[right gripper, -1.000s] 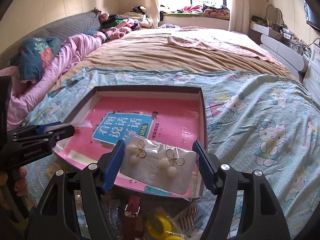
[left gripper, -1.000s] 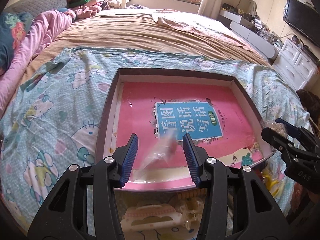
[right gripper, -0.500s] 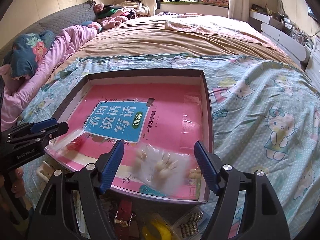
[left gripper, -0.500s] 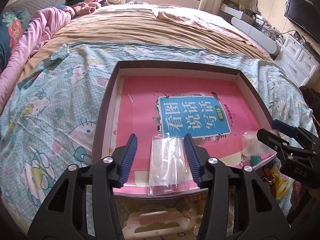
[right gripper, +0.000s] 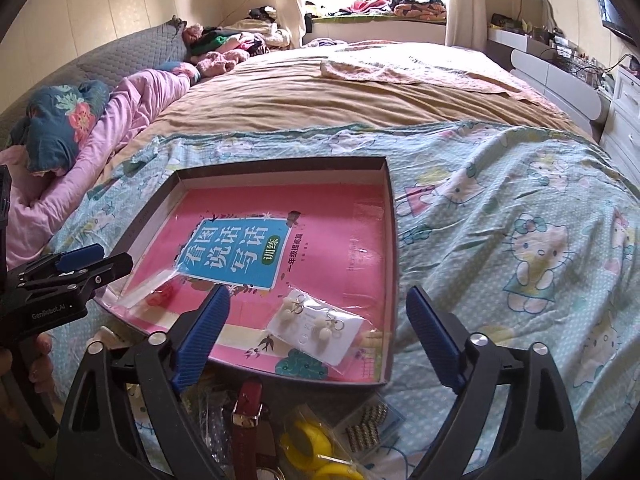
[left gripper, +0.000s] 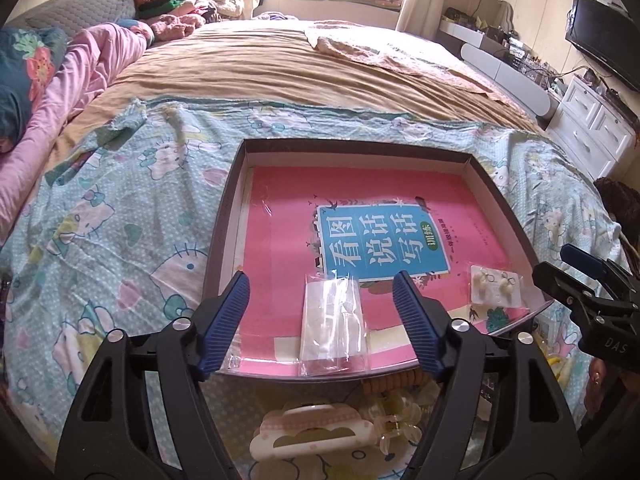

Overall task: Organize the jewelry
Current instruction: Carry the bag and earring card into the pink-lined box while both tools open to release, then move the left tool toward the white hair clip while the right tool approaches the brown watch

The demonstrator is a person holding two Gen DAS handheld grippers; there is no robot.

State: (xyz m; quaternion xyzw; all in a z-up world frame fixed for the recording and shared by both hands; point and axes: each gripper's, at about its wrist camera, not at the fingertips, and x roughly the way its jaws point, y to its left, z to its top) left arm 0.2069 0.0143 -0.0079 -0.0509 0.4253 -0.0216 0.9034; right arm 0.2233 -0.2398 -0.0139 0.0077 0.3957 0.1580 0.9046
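A: Status?

B: Both jaws opening, nothing pinched. Left gripper (left gripper: 322,322) hangs over the clear bag (left gripper: 334,326); bag lies flat on the pink book (left gripper: 280,240) in the tray (left gripper: 224,220), near edge, between my jaws but not touching the pads. Right gripper (right gripper: 316,338) same story over the earring card (right gripper: 316,330): card sits in the tray's near right corner, jaws wide apart either side, no contact.

A: How do they handle?

B: Judging by looks: both v. light. Bag = thin film, floppy, slick, will slide on the glossy book cover and crumple if squeezed hard. Contents hard to read, something small and reddish at the near end, can't tell what. Card = stiffer, sleeved in plastic, two pearl-ish earrings w/ thin wire loops on it. Wire is the fragile bit.

A: Where to grab?

B: Card: by the long edges or a bare corner, clear of the earrings. Pads on the pearls would prob. bend the loops. Bag: pinch across the width near the end where there's the most bulk, light force. Both lie flat, so pads need to get a lip first; the near tray wall is in the way for a low approach.

A: What's left?

B: Loose pile on the bed in front of the tray: hair claw (left gripper: 312,432), red strap (right gripper: 246,412), yellow rings (right gripper: 308,444), bead pack (right gripper: 368,426). Claw and strap are rigid enough for a plain grab. Bead pack is another slick bag, same care.
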